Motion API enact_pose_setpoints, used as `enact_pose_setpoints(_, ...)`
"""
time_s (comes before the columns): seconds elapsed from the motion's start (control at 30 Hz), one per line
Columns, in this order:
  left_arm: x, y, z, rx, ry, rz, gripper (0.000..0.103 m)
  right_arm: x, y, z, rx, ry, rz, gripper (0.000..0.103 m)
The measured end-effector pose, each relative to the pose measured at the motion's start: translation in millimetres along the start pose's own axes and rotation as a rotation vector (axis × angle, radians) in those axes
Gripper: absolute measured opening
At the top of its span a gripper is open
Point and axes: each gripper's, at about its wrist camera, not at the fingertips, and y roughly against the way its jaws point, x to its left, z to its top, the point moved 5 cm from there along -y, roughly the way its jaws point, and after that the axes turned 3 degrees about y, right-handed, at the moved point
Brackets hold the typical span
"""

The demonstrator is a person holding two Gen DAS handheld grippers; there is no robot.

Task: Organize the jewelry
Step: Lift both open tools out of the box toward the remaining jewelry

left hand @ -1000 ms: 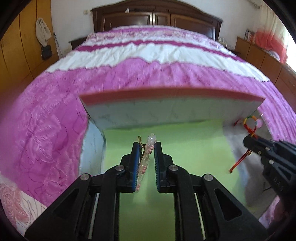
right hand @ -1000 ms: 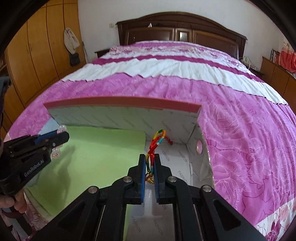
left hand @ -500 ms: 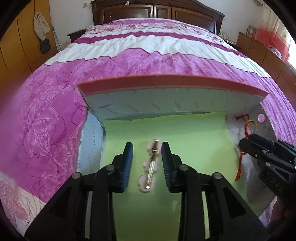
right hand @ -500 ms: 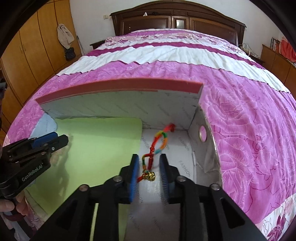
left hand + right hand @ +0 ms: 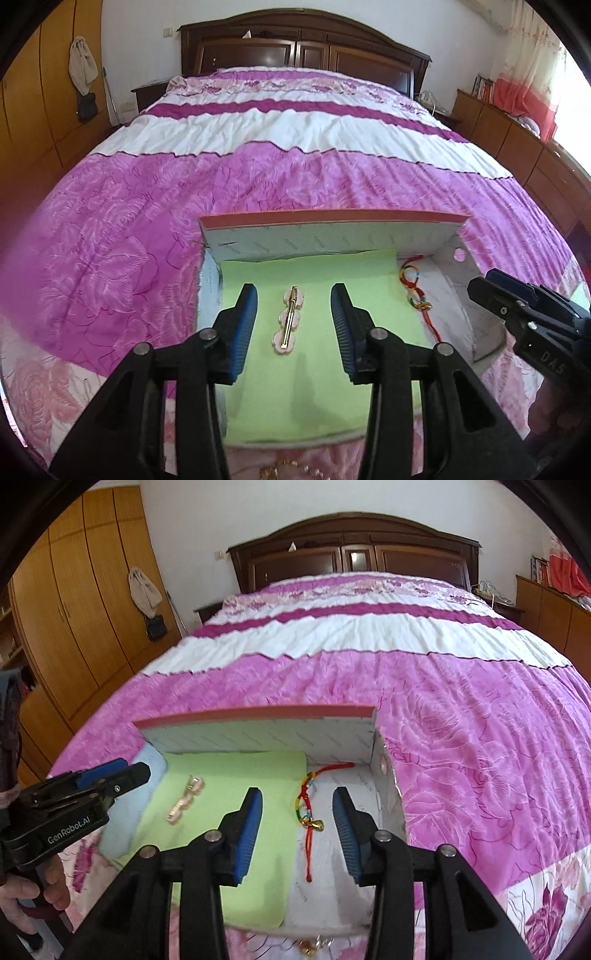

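Observation:
An open box (image 5: 332,240) (image 5: 258,734) lies on the bed, with a green pad (image 5: 314,387) (image 5: 229,775) inside. A pink hair clip with a gold bar (image 5: 289,320) (image 5: 185,799) lies on the pad. A red multicoloured cord bracelet with a gold charm (image 5: 415,291) (image 5: 309,805) lies on the white box floor right of the pad. My left gripper (image 5: 294,325) is open above the clip, empty. My right gripper (image 5: 297,816) is open above the bracelet, empty.
A pink and white quilt (image 5: 295,155) covers the bed around the box. Gold jewelry lies on the quilt at the box's near edge (image 5: 288,467) (image 5: 312,946). A dark wooden headboard (image 5: 354,554) stands behind, a wardrobe (image 5: 74,609) to the left.
Both grippers opened wide and pulled back and up. The hair clip now lies free on the green pad; the bracelet lies free on the box floor.

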Motion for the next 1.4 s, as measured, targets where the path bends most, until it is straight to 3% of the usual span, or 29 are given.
enact_pose_setpoints(0.3,1,32,-17,-0.01,-0.028,-0.019,0.036,0,48,-15,-0.06,-0.053,0.027,0.044)
enact_pose_setpoints(0.57,3,44,-43,0.021,-0.023,-0.041,0.036,-1,68,-47,-0.037,-0.069,0.03,0.045)
enact_pose_setpoints(0.93,14,31,-81,0.1,0.008,-0.025,0.036,-6,51,-86,0.046,-0.081,0.007,0.045)
enact_pose_setpoints(1.4,22,8,-112,0.179,0.017,-0.005,0.036,-14,14,-108,0.138,-0.096,-0.005,0.045)
